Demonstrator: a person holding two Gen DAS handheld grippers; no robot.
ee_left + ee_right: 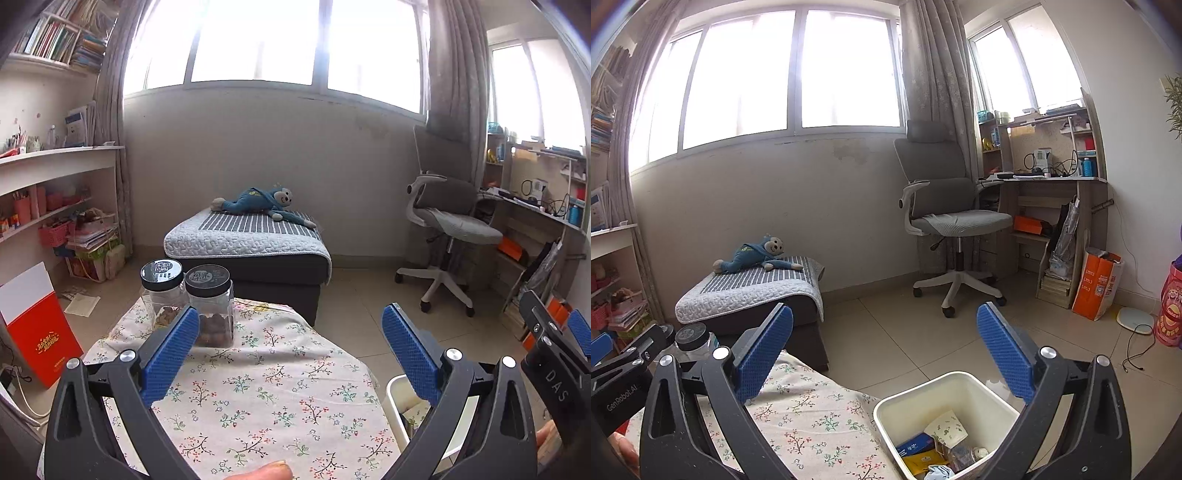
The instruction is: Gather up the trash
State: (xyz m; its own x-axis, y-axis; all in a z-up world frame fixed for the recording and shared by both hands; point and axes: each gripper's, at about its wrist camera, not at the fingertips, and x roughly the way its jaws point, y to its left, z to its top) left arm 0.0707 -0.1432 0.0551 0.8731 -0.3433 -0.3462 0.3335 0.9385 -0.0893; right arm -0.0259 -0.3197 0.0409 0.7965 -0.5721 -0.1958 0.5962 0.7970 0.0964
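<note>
**Hovering over a floral table, bin at its corner**

Holding nothing, the left gripper hangs over the floral-print tablecloth with its blue-padded fingers spread wide. The right gripper is likewise splayed and empty above the white plastic waste bin, which stands on the floor just beside the table's corner. Inside the bin lie a floral paper scrap, a blue packet, a yellow wrapper and other crumpled bits. At the table's far end stand two clear black-lidded jars, side by side, each holding brown snacks.
</note>
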